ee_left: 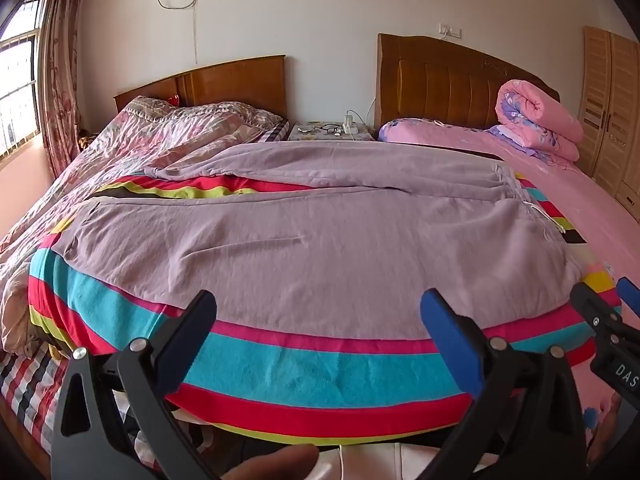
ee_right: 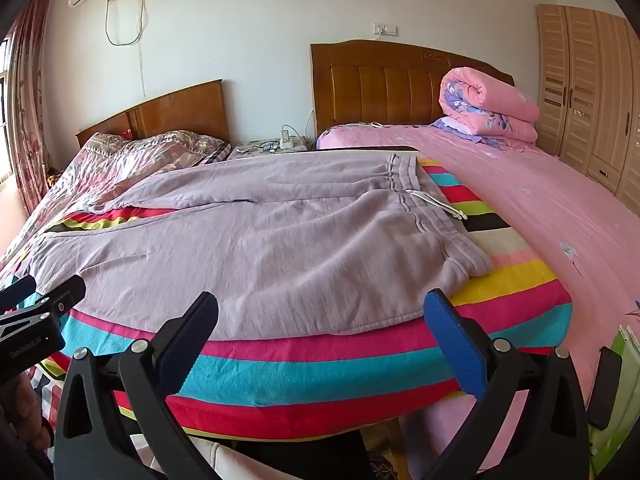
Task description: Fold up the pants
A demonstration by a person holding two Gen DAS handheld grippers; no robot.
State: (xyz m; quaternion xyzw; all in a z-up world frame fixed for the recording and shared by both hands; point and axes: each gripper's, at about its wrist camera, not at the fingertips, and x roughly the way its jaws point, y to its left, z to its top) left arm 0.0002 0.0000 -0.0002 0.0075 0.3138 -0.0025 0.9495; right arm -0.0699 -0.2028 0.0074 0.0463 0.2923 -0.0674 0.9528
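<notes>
**Blue-padded grippers spread wide before the spread-out pants**

Blue pads line both tools. The left gripper (ee_left: 320,312) has its fingers far apart and grips nothing, poised above the near edge of the striped blanket (ee_left: 304,364). The right gripper (ee_right: 322,314) is likewise wide and empty, just beside the left one and over the same edge.

Past the fingertips, the mauve pants (ee_right: 260,248) lie flat on the blanket, waistband (ee_right: 424,216) toward the right with its white drawstring (ee_right: 434,202) trailing onto the stripes, and the two legs reaching left, slightly parted.

Farther right lies a pink sheet (ee_right: 532,216) carrying a rolled pink quilt (ee_right: 486,110) by the wooden headboard (ee_right: 384,84). A nightstand (ee_right: 272,146) sits between the two beds.
</notes>
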